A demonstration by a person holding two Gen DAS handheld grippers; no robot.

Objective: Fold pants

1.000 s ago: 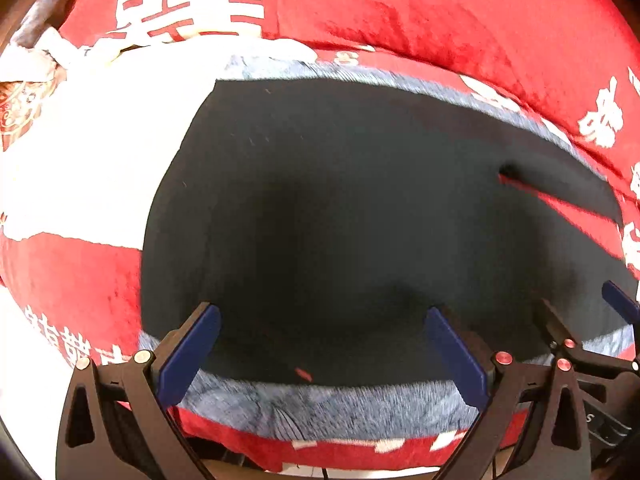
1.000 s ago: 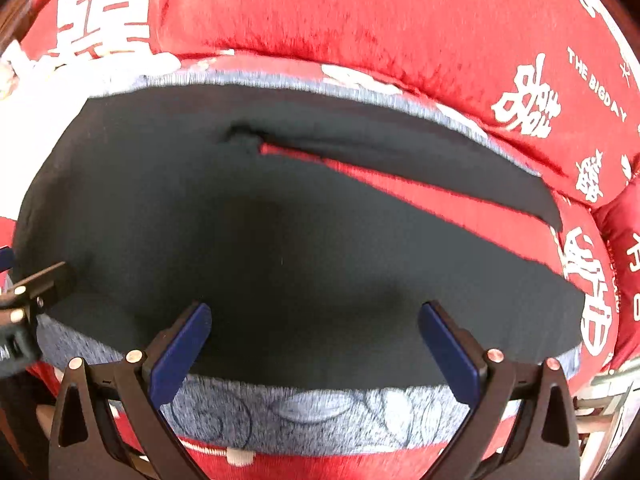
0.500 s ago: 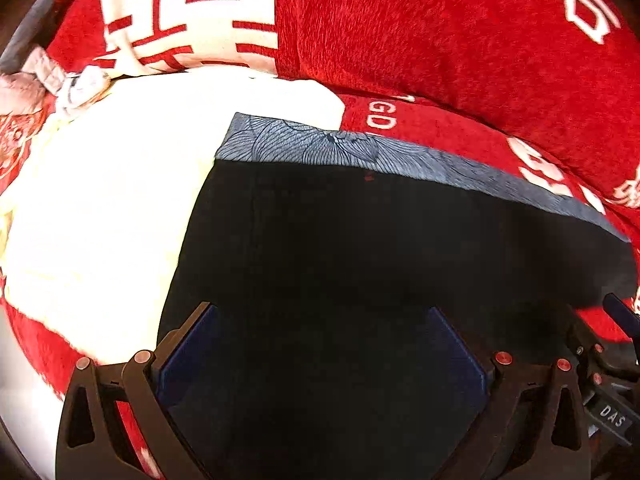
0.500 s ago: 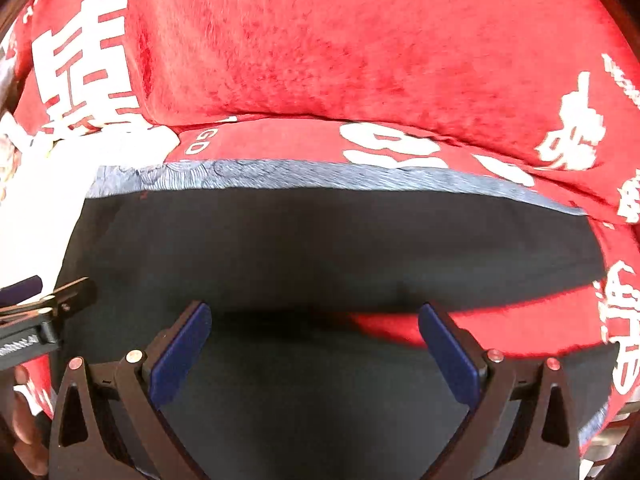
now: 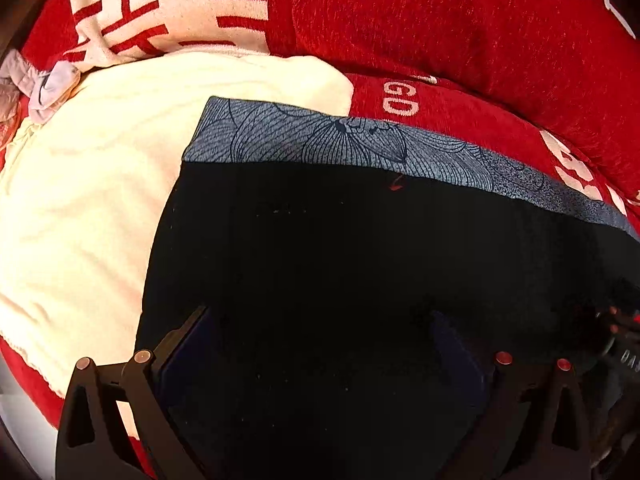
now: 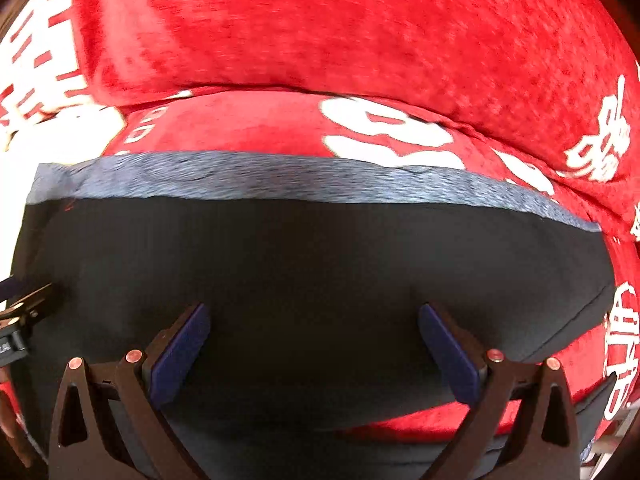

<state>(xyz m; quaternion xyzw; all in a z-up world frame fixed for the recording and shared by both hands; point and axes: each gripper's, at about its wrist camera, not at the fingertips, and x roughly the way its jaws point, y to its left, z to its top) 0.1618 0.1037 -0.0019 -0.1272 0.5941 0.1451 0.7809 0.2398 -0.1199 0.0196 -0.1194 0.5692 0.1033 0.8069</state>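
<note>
Black pants (image 5: pixel 340 264) lie flat on a red seat cushion; their blue-grey patterned band (image 5: pixel 320 140) runs along the far edge. They also fill the right wrist view (image 6: pixel 304 264), band (image 6: pixel 280 180) at the far edge. My left gripper (image 5: pixel 320 344) hovers low over the black fabric with jaws wide apart and nothing between them. My right gripper (image 6: pixel 314 344) is likewise open over the fabric, empty. The left gripper's tip shows at the left edge of the right wrist view (image 6: pixel 24 304).
A red back cushion (image 6: pixel 340 28) with white characters rises behind the pants. A white patch of the cover (image 5: pixel 92 184) lies left of the pants. The red seat (image 6: pixel 560 380) shows right of the pants. A pale crumpled cloth (image 5: pixel 44 88) sits far left.
Both grippers have moved forward and lower over the pants. The pants' far edge has drawn nearer, and the red gap between the legs has moved below the right gripper.
</note>
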